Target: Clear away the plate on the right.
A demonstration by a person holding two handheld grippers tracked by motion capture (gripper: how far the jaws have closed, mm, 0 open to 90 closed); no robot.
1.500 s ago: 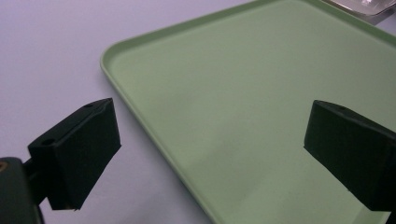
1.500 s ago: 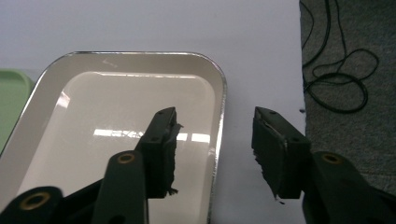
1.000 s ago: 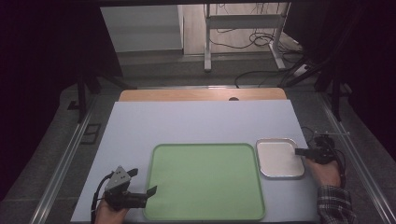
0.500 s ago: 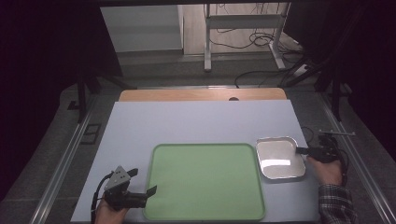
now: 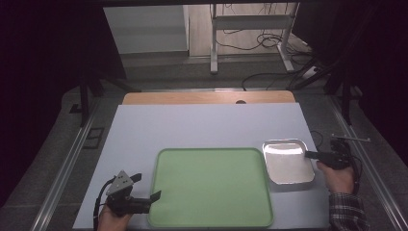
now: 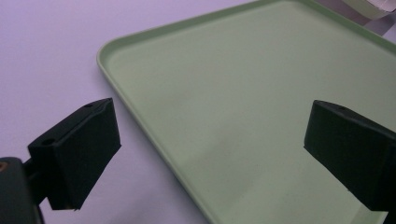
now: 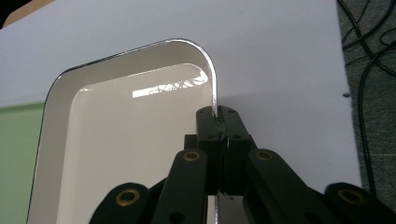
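Observation:
A shiny metal tray [image 5: 287, 164] lies on the pale mat just right of a large green tray [image 5: 211, 190]. My right gripper [image 5: 308, 154] comes in from the right and is shut on the metal tray's right rim. In the right gripper view the jaws [image 7: 218, 116] pinch the thin rim just below the metal tray's [image 7: 130, 140] rounded far corner. My left gripper [image 5: 146, 186] stands open at the green tray's front-left corner. Its jaws [image 6: 210, 149] straddle the green tray's [image 6: 243, 93] rim without touching it.
The pale mat [image 5: 202, 125] covers the table, with a wooden strip [image 5: 207, 97] at its far edge. Cables [image 7: 369, 70] run over the dark floor right of the table. Metal rails flank the table on both sides.
The bright reflection inside the metal tray has shifted and the right hand has edged slightly to the right. The left gripper has stayed put.

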